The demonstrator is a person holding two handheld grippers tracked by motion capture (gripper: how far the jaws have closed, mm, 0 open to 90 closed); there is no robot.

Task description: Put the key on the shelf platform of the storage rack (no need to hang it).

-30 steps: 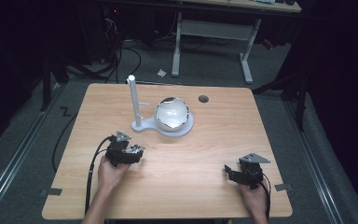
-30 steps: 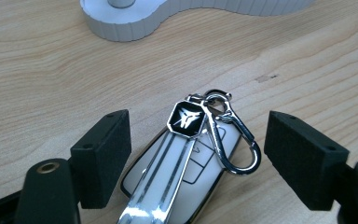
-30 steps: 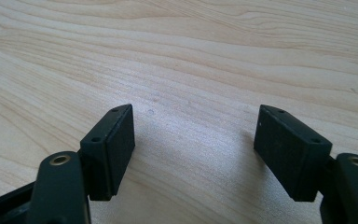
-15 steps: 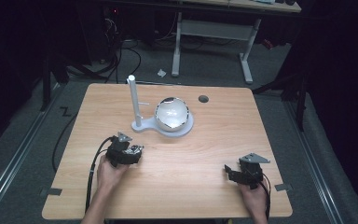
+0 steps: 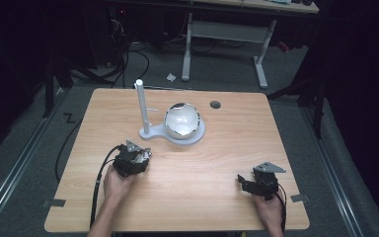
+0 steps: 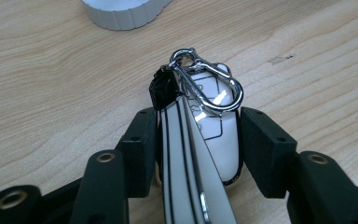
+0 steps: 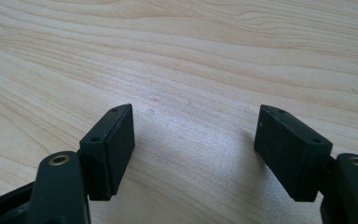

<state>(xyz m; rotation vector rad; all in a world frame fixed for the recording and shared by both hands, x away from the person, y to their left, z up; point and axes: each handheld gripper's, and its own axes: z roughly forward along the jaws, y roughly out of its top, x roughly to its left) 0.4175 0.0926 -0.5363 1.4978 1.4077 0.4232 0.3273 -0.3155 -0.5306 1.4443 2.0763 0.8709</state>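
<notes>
A white key fob (image 6: 214, 140) with a silver carabiner (image 6: 209, 84) and a short black strap lies on the wooden table (image 5: 217, 163). My left gripper (image 6: 198, 135) has just been closing on it. Both black pads now press the fob's sides, so it is shut on the fob. In the high view the left gripper (image 5: 140, 157) sits left of centre, just in front of the white stand. My right gripper (image 7: 193, 140) rests low over bare wood with its jaws wide open and nothing between them. It shows at the front right in the high view (image 5: 244, 183).
A white stand with an upright post (image 5: 142, 106) and a flat base (image 5: 197, 137) carries a shiny round bowl (image 5: 181, 120) at the table's middle back. The base's ribbed edge (image 6: 121, 11) lies just beyond the fob. A dark cable hole (image 5: 215, 104) sits behind it.
The left gripper's jaws have drawn together onto the key fob. Neither hand has shifted, and the right gripper stays open.
</notes>
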